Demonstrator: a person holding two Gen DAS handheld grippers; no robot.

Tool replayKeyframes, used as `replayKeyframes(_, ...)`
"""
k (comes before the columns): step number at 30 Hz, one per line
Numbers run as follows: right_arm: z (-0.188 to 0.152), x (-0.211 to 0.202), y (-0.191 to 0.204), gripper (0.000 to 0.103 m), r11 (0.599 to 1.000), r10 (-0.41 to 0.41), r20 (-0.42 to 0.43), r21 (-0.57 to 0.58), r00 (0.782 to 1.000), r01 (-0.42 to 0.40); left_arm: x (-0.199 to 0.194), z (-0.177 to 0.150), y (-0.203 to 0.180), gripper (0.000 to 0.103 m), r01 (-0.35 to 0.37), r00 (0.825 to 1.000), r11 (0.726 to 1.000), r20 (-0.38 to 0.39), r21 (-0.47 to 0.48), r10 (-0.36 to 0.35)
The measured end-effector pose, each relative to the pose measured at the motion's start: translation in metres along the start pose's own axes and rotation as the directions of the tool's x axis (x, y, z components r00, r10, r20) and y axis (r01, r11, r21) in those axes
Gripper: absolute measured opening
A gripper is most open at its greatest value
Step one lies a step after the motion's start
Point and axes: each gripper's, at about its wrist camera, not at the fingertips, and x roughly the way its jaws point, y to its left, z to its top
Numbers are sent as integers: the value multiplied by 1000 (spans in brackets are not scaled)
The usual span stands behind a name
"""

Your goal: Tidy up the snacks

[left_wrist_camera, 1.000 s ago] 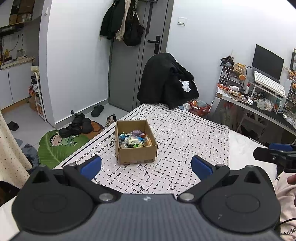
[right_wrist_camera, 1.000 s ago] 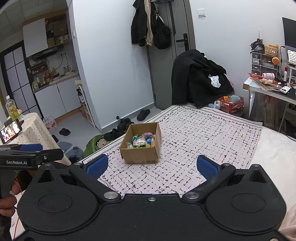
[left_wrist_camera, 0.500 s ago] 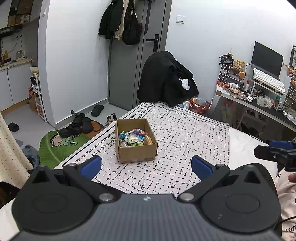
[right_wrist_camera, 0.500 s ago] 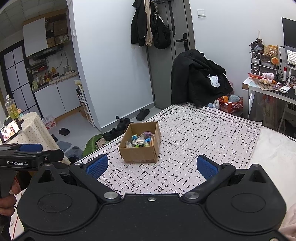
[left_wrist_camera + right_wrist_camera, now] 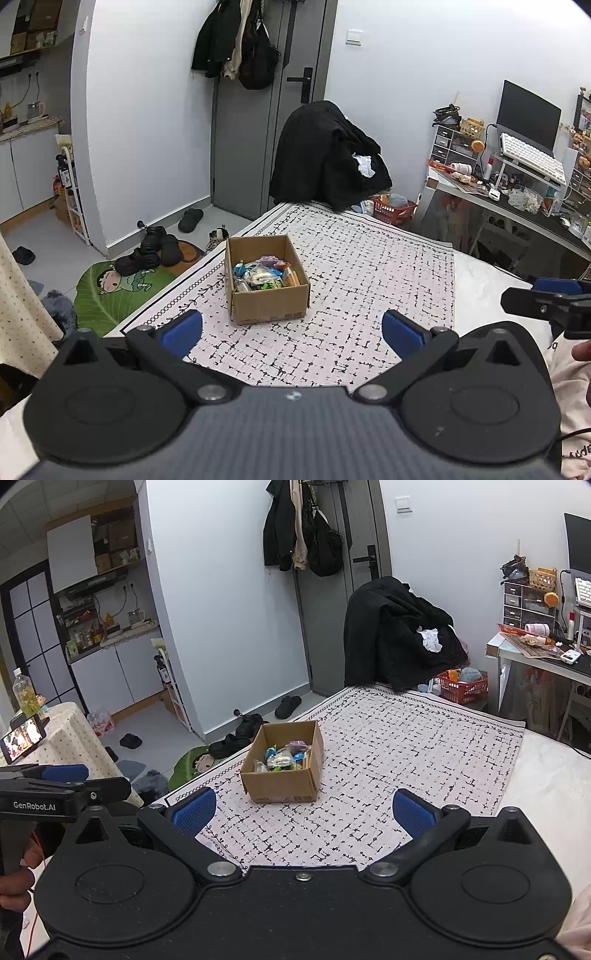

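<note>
A small cardboard box (image 5: 266, 301) (image 5: 282, 782) stands on the patterned white cloth (image 5: 354, 280) (image 5: 406, 746) that covers the bed. Inside it lie several wrapped snacks (image 5: 262, 275) (image 5: 286, 757) in mixed colours. My left gripper (image 5: 291, 328) is open, its blue pads wide apart, short of the box's near side with nothing between them. In the right wrist view my right gripper (image 5: 303, 810) is also open and holds nothing, a little back from the box. Each gripper shows at the edge of the other's view, held by a hand.
A chair draped with black clothes (image 5: 327, 162) stands past the far end of the bed. A cluttered desk (image 5: 517, 199) with monitor and keyboard runs along the right. Shoes (image 5: 147, 247) and a green mat (image 5: 122, 284) lie on the floor left. A red basket (image 5: 461, 688) sits by the desk.
Both views have shifted very slightly; the box sits a touch lower in the left wrist view. Both grippers stay open and the box has not moved.
</note>
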Motion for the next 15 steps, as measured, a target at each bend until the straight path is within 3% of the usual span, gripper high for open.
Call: replayKeyframes(15,-3,2,-1,103,1000,5,-9,-2,1000,-5,-2,-1,0,103,8,1000,1000,2,2,-8)
